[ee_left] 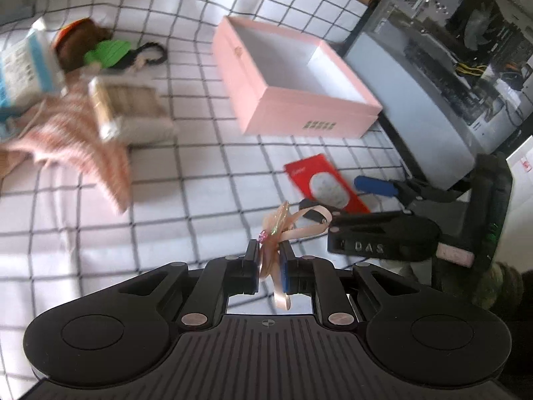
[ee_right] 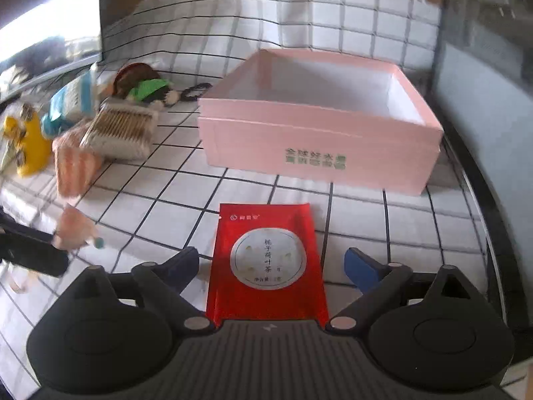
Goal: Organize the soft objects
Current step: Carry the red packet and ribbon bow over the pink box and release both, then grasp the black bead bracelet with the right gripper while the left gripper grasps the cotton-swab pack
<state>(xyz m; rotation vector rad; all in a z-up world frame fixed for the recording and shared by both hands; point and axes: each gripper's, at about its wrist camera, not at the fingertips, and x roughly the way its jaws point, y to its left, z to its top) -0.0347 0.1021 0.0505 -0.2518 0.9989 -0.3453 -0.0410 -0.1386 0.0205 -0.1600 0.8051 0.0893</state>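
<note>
Ribbon bow pinched, red sachet waiting between spread tongs

Ribbon bow (ee_left: 278, 233), peach with a small pink bead, is clamped in the left tongs (ee_left: 269, 250), whose jaws stand narrow on its knot while the loose tails hang over the checked table (ee_left: 186, 186). The pink box (ee_left: 293, 100) sits open and empty toward the far right of the table, close to the grey case (ee_left: 409, 100) along the right edge.

The right tongs (ee_right: 271, 263) are spread wide, one finger on each side of the red sachet (ee_right: 266, 263), which lies flat on the cloth just short of the box's near wall; no pad touches it.

To do this step well, I would carry the bow over the box's near rim and release only once the tails are inside. For the sachet, being thin and flat, the fingers probably need to press down and close slowly so an edge buckles up into the grip.

Room is good in the middle and near side of the table. The left edge is crowded: striped cloth (ee_right: 75, 163), cotton swab pack (ee_right: 121, 130), a plush toy (ee_right: 143, 83). The right-hand case leaves little margin beside the box.
</note>
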